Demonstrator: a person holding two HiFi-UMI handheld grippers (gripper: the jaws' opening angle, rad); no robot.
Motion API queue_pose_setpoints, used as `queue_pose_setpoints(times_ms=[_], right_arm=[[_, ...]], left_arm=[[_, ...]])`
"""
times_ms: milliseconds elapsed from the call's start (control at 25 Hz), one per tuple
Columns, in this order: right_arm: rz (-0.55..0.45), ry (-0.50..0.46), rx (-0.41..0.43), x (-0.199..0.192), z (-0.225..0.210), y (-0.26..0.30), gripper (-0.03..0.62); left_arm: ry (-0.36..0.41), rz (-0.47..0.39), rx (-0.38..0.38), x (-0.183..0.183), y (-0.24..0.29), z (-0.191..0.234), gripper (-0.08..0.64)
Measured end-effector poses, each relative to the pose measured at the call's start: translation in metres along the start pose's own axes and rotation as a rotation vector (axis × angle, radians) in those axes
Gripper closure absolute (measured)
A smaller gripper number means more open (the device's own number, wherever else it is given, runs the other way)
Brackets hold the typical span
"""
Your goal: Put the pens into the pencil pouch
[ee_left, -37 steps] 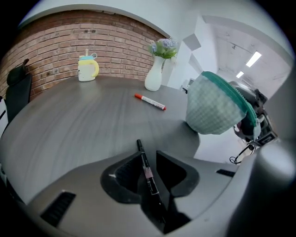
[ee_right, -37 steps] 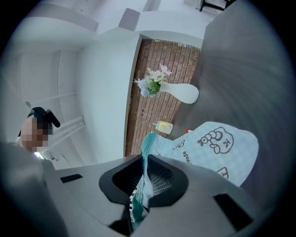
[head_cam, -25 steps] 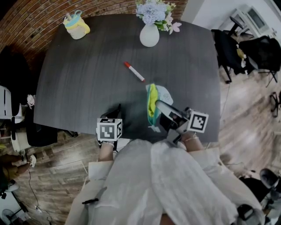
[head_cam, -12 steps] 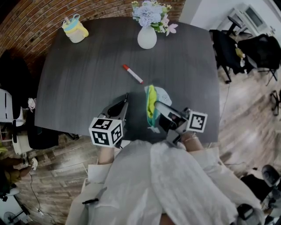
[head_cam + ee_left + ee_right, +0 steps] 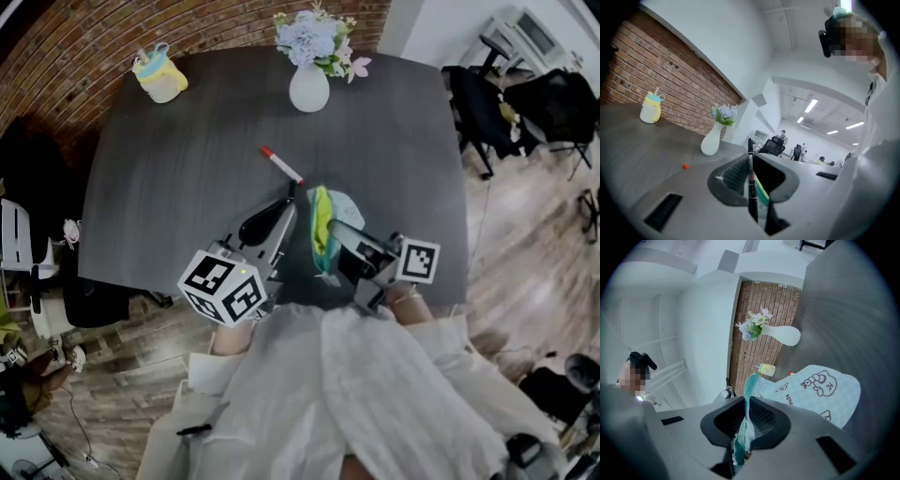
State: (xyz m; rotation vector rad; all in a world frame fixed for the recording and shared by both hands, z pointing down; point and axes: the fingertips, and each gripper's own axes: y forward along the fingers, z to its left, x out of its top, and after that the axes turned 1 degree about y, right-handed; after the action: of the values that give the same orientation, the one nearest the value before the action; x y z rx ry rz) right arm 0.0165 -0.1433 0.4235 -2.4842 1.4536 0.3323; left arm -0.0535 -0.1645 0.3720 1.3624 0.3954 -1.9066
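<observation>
Head view is showing a dark grey surface (image 5: 169, 187) with the person leaning over its near edge. The left tongs (image 5: 288, 200) (image 5: 750, 163) are squeezing a dark pen (image 5: 750, 187). In the left gripper view the dark pen is standing up and down between the two pads, with its thin tip poking up above them. These tongs are hanging over the surface, just left of the pouch (image 5: 349, 204) (image 5: 820, 390).

The right tongs (image 5: 331, 228) (image 5: 746, 413) are pinching the green edge of the pouch. They have just been squeezing a little tighter, with that edge caught between the pads. The pouch is light blue with little cartoon drawings on it. It is sitting near the front of the surface. Its long side is running away from the person, and its green edge is facing the left tongs.

A second pen with a red cap (image 5: 281, 165) is lying flat on the surface, just past the pouch. It is lying slanted, with the red cap pointing to the far left and the white end pointing at the pouch.

A white vase of flowers (image 5: 309, 86) is standing at the far edge. A small yellow cup (image 5: 161, 77) is sitting at the far left corner.
</observation>
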Motion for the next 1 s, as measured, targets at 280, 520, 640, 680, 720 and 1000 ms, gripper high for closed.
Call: queue_pose_setpoints(times_ms=[280, 520, 640, 680, 720, 1000], right_arm=[[-0.006, 0.008, 0.007, 0.001, 0.003, -0.001, 0.561], [-0.016, 0.038, 0.016, 0.002, 0.001, 0.0, 0.561], [-0.015, 0.045, 0.024, 0.002, 0.002, 0.0, 0.561], [-0.016, 0.046, 0.026, 0.002, 0.002, 0.0, 0.561], [-0.018, 0.048, 0.027, 0.002, 0.001, 0.0, 0.561], [-0.037, 0.063, 0.023, 0.008, 0.002, -0.002, 0.561]], left_arm=[[0.061, -0.185, -0.137, 0.048, 0.007, -0.038, 0.518], [0.065, -0.316, -0.247, 0.075, 0.01, -0.054, 0.519], [0.062, -0.339, -0.28, 0.077, 0.017, -0.057, 0.518], [0.046, -0.351, -0.292, 0.077, 0.019, -0.057, 0.518], [0.032, -0.364, -0.3, 0.077, 0.02, -0.057, 0.518], [0.016, -0.43, -0.321, 0.072, 0.026, -0.053, 0.518]])
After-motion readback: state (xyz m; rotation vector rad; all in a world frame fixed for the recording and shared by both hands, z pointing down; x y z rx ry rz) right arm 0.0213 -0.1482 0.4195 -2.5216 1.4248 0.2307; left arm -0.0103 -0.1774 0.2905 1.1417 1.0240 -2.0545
